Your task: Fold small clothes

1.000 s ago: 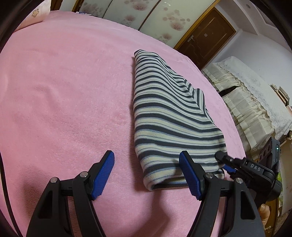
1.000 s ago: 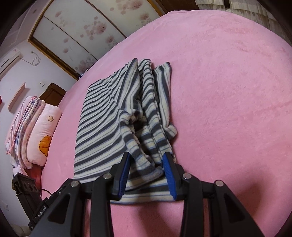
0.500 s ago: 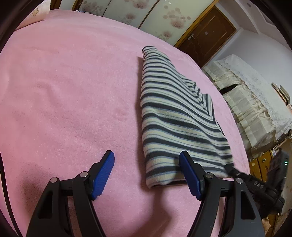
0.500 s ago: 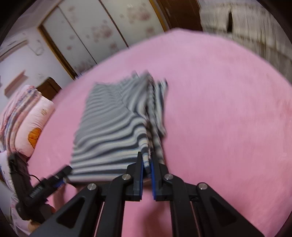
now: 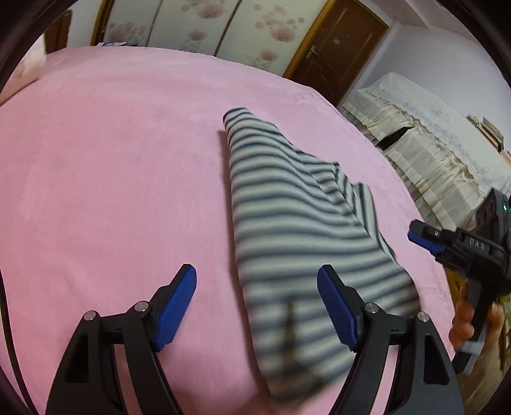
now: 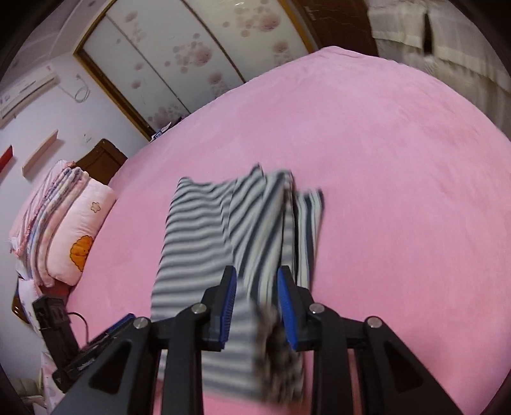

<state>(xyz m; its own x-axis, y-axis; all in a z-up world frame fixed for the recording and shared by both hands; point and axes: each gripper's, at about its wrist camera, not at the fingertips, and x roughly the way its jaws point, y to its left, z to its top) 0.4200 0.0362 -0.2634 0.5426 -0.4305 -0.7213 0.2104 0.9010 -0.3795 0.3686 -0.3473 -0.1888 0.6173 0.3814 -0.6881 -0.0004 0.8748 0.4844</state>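
Observation:
A folded grey-and-cream striped garment (image 5: pixel 287 217) lies lengthwise on the pink bed (image 5: pixel 111 166). My left gripper (image 5: pixel 257 306) is open above its near end, with the cloth between the blue pads. In the right wrist view the same garment (image 6: pixel 223 230) runs away from me, blurred at its near end. My right gripper (image 6: pixel 257 306) is partly open, its pads on either side of the near edge. Whether they still touch the cloth is unclear. The right gripper also shows in the left wrist view (image 5: pixel 424 239), just off the garment's right edge.
Folded quilts and a pillow (image 6: pixel 67 230) lie at the bed's head. A cream cloth-covered cabinet (image 5: pixel 440 153) stands beyond the bed's far side. A sliding wardrobe (image 5: pixel 204 28) and a brown door (image 5: pixel 335 51) are behind.
My right gripper closed on the garment's near edge half a second ago and has now opened partway. Both views have pulled back and up, and the garment's near end is blurred.

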